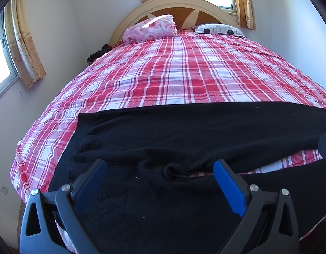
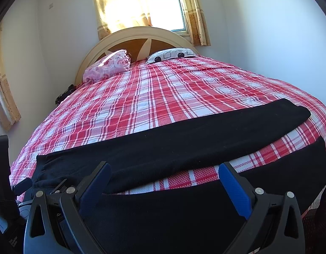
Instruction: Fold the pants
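While both of your hand-held grippers, left (image 1: 159, 169) and right (image 2: 164, 172), hang spread wide and empty over the near leg, the black pants (image 1: 184, 131) lie across the foot of the bed (image 1: 173, 69). Pinch just 1 layer and the fold skews; the near leg could slide off.

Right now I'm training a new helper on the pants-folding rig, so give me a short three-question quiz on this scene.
1. True or false: the left tongs are shut on the black pants.
2. How do the two pant legs lie? A) stacked B) side by side with a strip of plaid bedspread between C) rolled up
3. Fill in: the floral pink bundle sits near the ____.

Key: 1 false; 2 B; 3 headboard.
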The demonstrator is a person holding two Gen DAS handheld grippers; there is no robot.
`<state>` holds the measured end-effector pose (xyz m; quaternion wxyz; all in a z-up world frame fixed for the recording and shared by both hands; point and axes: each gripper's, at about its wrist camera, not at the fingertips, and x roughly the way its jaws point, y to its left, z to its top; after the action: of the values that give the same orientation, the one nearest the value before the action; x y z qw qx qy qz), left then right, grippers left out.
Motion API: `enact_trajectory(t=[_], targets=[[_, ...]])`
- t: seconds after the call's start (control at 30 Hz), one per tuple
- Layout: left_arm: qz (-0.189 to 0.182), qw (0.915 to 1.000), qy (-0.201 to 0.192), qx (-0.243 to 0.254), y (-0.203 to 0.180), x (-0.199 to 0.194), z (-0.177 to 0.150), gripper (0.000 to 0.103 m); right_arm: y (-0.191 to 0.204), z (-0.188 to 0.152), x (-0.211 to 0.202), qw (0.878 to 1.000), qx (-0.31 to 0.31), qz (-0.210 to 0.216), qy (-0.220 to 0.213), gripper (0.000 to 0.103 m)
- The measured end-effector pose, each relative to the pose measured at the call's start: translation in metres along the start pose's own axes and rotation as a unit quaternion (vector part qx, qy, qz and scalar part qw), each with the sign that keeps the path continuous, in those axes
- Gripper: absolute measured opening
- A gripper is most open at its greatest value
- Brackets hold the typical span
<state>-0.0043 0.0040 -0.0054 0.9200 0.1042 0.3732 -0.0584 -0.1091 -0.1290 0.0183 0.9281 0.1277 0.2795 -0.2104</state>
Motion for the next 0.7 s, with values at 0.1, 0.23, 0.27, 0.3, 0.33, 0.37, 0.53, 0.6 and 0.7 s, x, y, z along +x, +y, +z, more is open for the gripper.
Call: enact_trajectory(t=[0.1, 0.23, 0.27, 0.3, 0.33, 0.37, 0.53, 0.6, 0.7], targets=[[0.001, 1.0, 0.0, 0.002, -0.0001, -0.0001, -0.0002, 0.103, -0.0001, 0.0001, -0.0001, 1.0, 0.001, 0.0, 0.0, 0.102], [0.001, 1.0, 0.0, 0.001, -0.0008, 0.0, -0.0009, 0.103, 0.0001, 0.0003, -0.0003, 1.0, 0.0, 0.0, 0.0, 0.102], [0.001, 1.0, 0.0, 0.002, -0.0009, 0.0, -0.0009, 0.103, 0.0002, 0.0002, -0.0004, 1.0, -0.001, 0.001, 0.0, 0.102], [0.0, 1.0, 0.0, 0.002, -0.001, -0.0004, -0.0015, 0.103, 0.0001, 0.0004, 0.0002, 1.0, 0.0, 0.001, 0.001, 0.102], [0.0, 1.0, 0.0, 0.002, -0.0017, 0.0, -0.0013, 0.103, -0.0002, 0.0005, -0.0002, 1.0, 0.0, 0.001, 0.001, 0.102], [0.001, 1.0, 0.0, 0.002, -0.0022, 0.0, -0.0014, 0.103, 0.0001, 0.0004, -0.0002, 1.0, 0.0, 0.0, 0.001, 0.102], [0.0, 1.0, 0.001, 0.002, -0.0023, -0.0001, -0.0014, 0.103, 0.0, 0.0004, -0.0003, 1.0, 0.001, 0.001, 0.002, 0.102], [-0.001, 1.0, 0.001, 0.002, -0.0027, -0.0003, -0.0017, 0.103, 0.0006, 0.0008, -0.0001, 1.0, 0.001, 0.0, 0.002, 0.102], [0.0, 1.0, 0.002, 0.002, -0.003, -0.0005, -0.002, 0.103, 0.0006, 0.0011, -0.0003, 1.0, 0.001, 0.0, 0.002, 0.102]])
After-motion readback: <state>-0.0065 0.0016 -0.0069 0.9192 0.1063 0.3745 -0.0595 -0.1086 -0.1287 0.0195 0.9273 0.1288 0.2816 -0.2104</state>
